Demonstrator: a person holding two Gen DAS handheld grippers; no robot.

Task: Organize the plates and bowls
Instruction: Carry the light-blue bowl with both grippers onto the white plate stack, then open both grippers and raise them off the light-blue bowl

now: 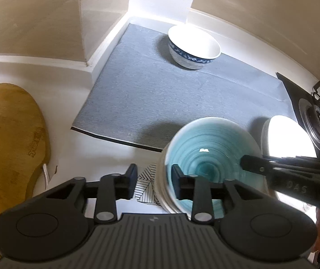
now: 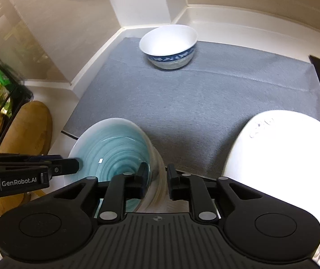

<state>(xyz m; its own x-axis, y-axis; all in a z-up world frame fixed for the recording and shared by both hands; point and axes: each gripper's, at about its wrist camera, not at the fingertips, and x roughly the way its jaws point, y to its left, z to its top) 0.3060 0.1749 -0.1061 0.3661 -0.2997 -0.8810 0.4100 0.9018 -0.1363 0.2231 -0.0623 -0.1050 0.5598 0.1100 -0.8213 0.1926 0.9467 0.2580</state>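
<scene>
Two handheld grippers meet at a teal bowl (image 1: 207,157) at the near edge of a grey mat (image 1: 160,103). The left gripper (image 1: 154,180) and right gripper (image 2: 156,178) each straddle opposite rims, fingers on either side of the wall; actual contact is blurred and cannot be confirmed. A white plate (image 2: 283,157) sits right, partly cut off. A blue-patterned bowl (image 2: 170,44) stands far back.

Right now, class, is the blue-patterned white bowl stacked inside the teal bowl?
No: the blue-patterned bowl stands alone at the back of the grey mat, apart from the teal bowl.
</scene>
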